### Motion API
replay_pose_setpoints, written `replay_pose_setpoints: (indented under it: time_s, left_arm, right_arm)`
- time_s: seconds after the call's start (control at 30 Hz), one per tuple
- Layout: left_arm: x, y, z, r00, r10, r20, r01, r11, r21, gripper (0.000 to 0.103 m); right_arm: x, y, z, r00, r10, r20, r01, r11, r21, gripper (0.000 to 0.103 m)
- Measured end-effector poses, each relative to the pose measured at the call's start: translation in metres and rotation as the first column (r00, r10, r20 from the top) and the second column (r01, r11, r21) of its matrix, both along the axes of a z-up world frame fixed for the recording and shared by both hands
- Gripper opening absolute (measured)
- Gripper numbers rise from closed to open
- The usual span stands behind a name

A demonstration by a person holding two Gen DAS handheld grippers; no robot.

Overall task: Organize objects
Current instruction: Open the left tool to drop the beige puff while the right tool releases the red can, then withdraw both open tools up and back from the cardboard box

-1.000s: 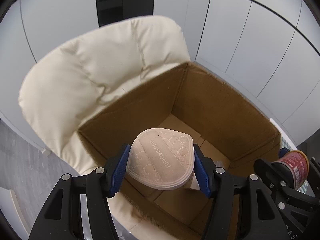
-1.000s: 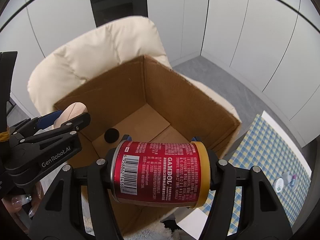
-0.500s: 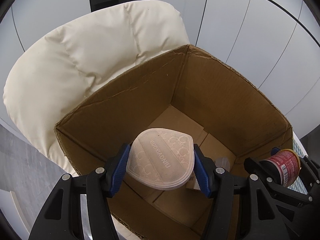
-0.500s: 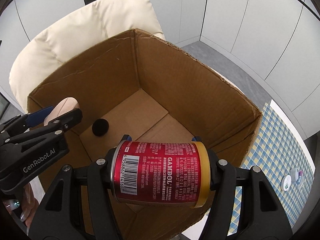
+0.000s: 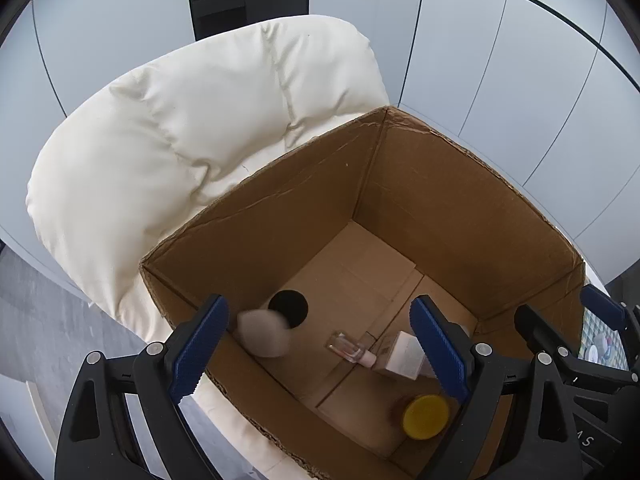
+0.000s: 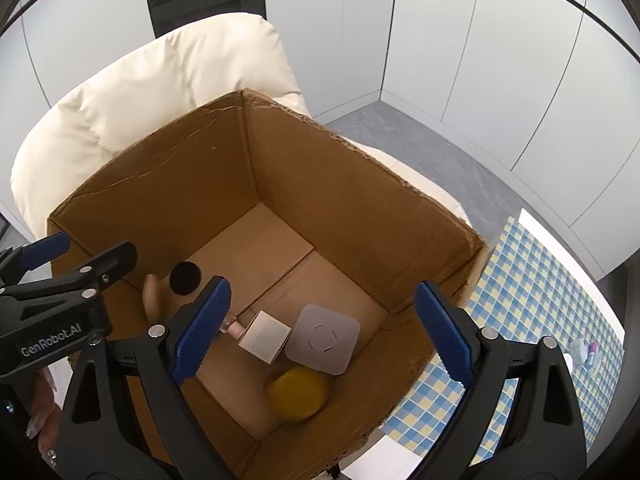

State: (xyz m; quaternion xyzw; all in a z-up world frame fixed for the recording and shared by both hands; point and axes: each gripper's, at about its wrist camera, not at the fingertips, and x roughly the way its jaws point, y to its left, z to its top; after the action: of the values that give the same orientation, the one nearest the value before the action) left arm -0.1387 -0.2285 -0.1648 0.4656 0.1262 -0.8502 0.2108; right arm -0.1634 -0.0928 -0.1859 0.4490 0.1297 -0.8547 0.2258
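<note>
Both claws, the left gripper (image 5: 320,344) and right gripper (image 6: 322,330), hang over the cardboard box (image 6: 352,184) with jaws opening and nothing between them, the beige pad (image 5: 262,334) and can (image 6: 298,394) blurred near the box's near edge, so I'd lift straight up, clear of the walls.

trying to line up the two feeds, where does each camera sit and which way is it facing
Left wrist: sits on the left gripper, looking steeply down into the cardboard box on the cream cushion; its own blue fingers show, jaws opening and empty, right gripper at the right edge.
Right wrist: sits on the right gripper, looking down into the same box from its other side; jaws opening and empty, left gripper and a hand at left.
Shared: the box, black disc, yellow-ended can.
</note>
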Motion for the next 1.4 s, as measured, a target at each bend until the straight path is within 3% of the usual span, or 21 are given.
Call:
replay_pose_setpoints:
  time_s: [0.27, 0.43, 0.8, 1.4]
  left_arm:
    - [0.002, 0.004, 0.005, 1.000, -0.010, -0.010, 0.010, 1.000, -0.006, 0.092]
    - [0.008, 0.005, 0.007, 1.000, -0.018, -0.013, 0.018, 1.000, 0.002, 0.092]
    - [0.018, 0.018, 0.019, 1.000, -0.023, -0.019, 0.023, 1.000, -0.019, 0.092]
    - [0.077, 0.041, 0.053, 0.999, -0.026, -0.039, 0.026, 1.000, 0.008, 0.092]
  right_arm:
    - [0.004, -0.001, 0.005, 1.000, 0.011, -0.020, -0.011, 1.000, 0.000, 0.095]
    - [0.005, 0.004, 0.009, 1.000, 0.018, 0.022, -0.017, 0.998, -0.059, 0.095]
    - [0.008, 0.015, 0.015, 0.999, -0.006, 0.033, 0.009, 0.996, -0.084, 0.095]
    - [0.055, 0.043, 0.056, 1.000, -0.029, 0.011, 0.030, 0.997, -0.074, 0.095]
